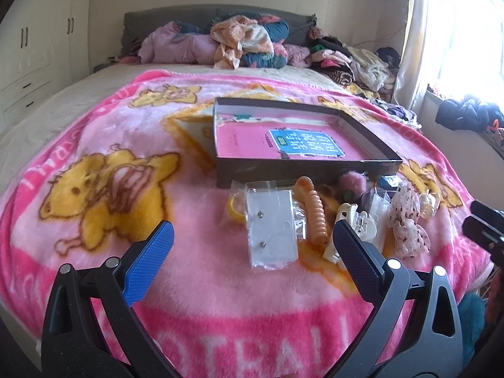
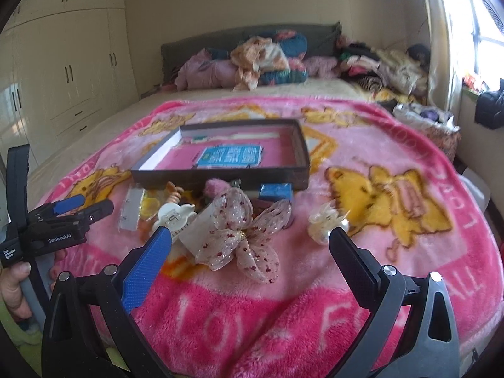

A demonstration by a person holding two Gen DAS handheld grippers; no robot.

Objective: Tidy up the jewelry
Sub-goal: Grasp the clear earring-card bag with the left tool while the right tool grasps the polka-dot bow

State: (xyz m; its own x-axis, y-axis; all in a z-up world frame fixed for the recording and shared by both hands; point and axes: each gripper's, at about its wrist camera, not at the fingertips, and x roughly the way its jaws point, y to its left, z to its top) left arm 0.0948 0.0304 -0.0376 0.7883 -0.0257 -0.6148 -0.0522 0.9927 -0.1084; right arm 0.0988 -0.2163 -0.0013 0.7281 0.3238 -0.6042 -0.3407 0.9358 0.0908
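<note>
Left wrist cam: the left gripper (image 1: 252, 239) hangs wide open over the pink blanket (image 1: 195, 283) with nothing in it. The landmark is the shallow dark box (image 1: 382, 165), which holds one pink book (image 1: 249, 145). All the jewelry sits in a heap just in front of the box. From here I count one earring card in a clear bag (image 1: 272, 230), one orange ridged hair clip (image 1: 316, 217) and one white claw clip (image 1: 356, 220).

Right wrist cam: the right gripper (image 2: 250, 241) is spread just as wide, also holding nothing. This view shows things the other barely does: one sheer spotted bow (image 2: 242, 236) in front of the box, one pearl clip (image 2: 327, 223) off to its right, and one small blue box (image 2: 275, 190) touching the big box's front wall.
</note>
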